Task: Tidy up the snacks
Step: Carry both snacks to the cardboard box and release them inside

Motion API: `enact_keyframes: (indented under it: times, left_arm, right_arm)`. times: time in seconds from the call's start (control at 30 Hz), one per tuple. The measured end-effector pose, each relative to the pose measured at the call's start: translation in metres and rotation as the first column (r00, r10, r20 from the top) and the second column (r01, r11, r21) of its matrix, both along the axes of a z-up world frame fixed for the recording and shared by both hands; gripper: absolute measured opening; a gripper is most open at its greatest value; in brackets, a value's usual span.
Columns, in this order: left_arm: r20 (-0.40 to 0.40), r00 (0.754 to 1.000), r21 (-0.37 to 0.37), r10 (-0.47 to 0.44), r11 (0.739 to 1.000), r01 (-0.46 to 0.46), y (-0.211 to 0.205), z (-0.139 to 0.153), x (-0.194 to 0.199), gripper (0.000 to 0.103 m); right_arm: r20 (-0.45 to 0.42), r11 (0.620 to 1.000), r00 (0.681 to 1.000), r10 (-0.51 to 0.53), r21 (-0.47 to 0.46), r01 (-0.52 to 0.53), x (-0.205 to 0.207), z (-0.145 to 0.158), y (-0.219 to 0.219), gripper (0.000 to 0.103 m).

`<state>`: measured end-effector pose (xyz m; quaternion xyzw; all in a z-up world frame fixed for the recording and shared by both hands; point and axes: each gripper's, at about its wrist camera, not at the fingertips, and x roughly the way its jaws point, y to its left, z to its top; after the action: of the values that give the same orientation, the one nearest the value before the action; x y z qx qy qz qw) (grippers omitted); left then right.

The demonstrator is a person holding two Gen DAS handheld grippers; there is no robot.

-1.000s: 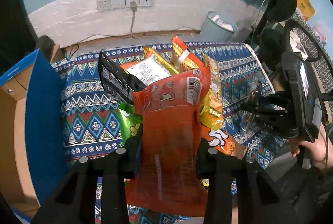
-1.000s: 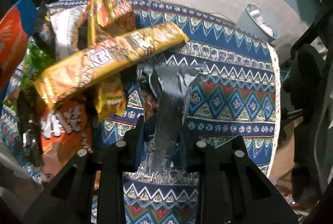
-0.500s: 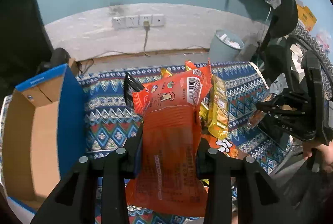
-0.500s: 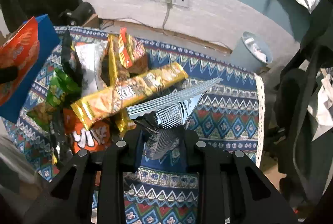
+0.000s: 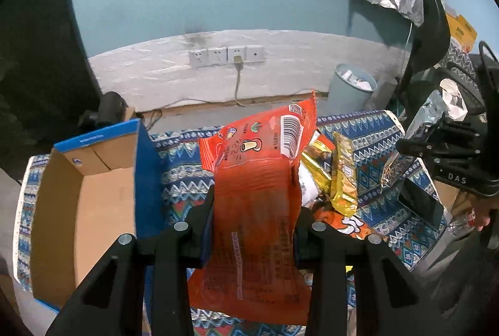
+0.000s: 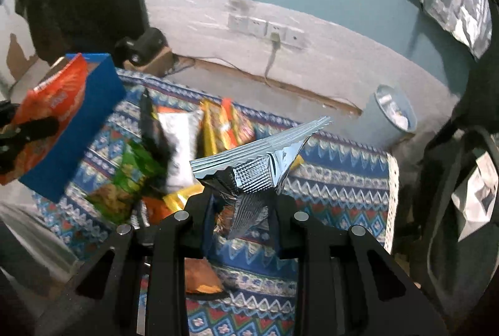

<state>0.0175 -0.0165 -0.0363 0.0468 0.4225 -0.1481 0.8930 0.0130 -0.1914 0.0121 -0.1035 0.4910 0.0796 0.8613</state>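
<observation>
Left wrist view, read left to right with the cardboard box [image 5: 84,211] as landmark. Box sits at the left end of the patterned cloth [image 5: 184,177], open side up, and what shows of its inside is bare; its near end is hidden by the gripper. Judgement: sorting is at an early stage, nothing visibly boxed yet.

Just right of the box, the left gripper [image 5: 254,230] is clamped on the orange snack bag [image 5: 259,180]. Bag stands up between the fingers, barcode end on top, lower end hanging below the jaws. It is held clear of the cloth, beside the box and not yet over it.

Further right of the box, the loose pile is left on the cloth: gold packet [image 5: 343,177], white packet, orange packets under them. Well right of the box, the right gripper [image 5: 414,148] is seen holding a silver foil packet [image 5: 427,117].

Right wrist view: box at far left with the orange bag in front of it. Pile lies right of the box: green bag [image 6: 134,177], black packet [image 6: 149,124], white packet [image 6: 181,142], gold and orange packets [image 6: 224,127]. Right gripper [image 6: 240,217] is pinched tight on the foil packet [image 6: 259,161], crimped seal fanned above the fingers, far across the pile from the box.

Judgement: two items lifted, both to be carried to the box; most of the pile remains.
</observation>
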Motion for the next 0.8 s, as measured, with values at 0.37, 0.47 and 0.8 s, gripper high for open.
enact_keyframes:
  times: [0.37,0.47,0.8]
  left_arm:
    - [0.058,0.996,-0.009,0.066,0.998,-0.066,0.035,0.015,-0.007,0.038]
    - [0.064,0.994,-0.013,0.084,0.996,-0.084,0.045,0.017,-0.008,0.038]
    - [0.085,0.985,-0.002,0.149,0.989,-0.15,0.08,0.016,-0.01,0.038]
  right_arm:
    - [0.021,0.993,0.994,0.106,0.043,-0.107,0.008,0.018,0.055,0.027]
    - [0.022,0.99,0.991,0.133,0.053,-0.134,0.01,0.021,0.071,0.027]
    - [0.009,0.973,0.977,0.211,0.088,-0.211,0.024,0.022,0.126,0.027]
